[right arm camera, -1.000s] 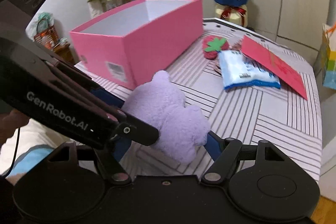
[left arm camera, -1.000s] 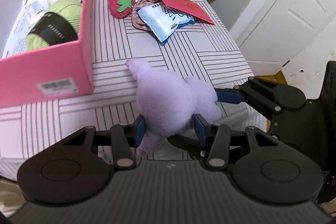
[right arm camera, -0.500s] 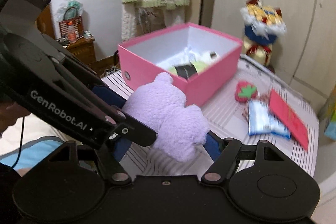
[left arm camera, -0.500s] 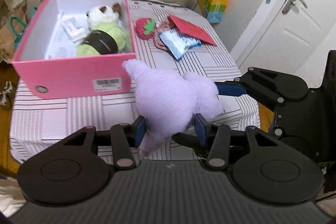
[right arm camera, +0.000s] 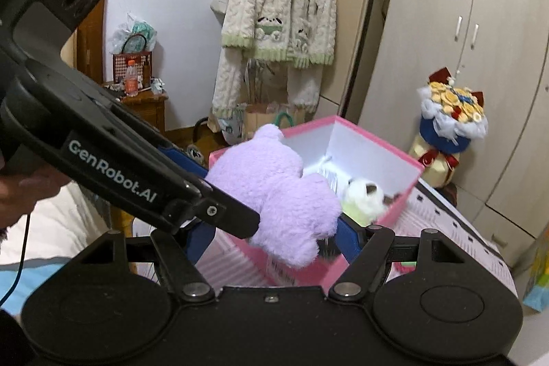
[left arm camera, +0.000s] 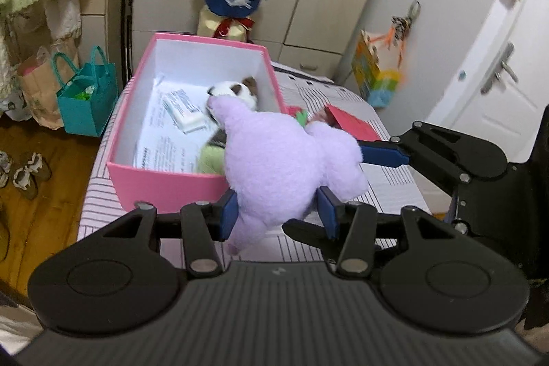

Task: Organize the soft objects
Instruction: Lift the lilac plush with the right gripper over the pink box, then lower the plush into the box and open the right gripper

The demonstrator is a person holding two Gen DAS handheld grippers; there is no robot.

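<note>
Both grippers pinch the purple plush [left arm camera: 274, 167]: left gripper [left arm camera: 278, 211] & right gripper [right arm camera: 271, 235] clamp it, held in air above near edge of pink box [left arm camera: 164, 184]. Panda plush [left arm camera: 236, 91] already inside; strawberry toy [left arm camera: 298, 115] w/ packets left on table.

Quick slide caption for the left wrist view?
Both grippers hold the purple plush above the table, near the pink box.
</note>
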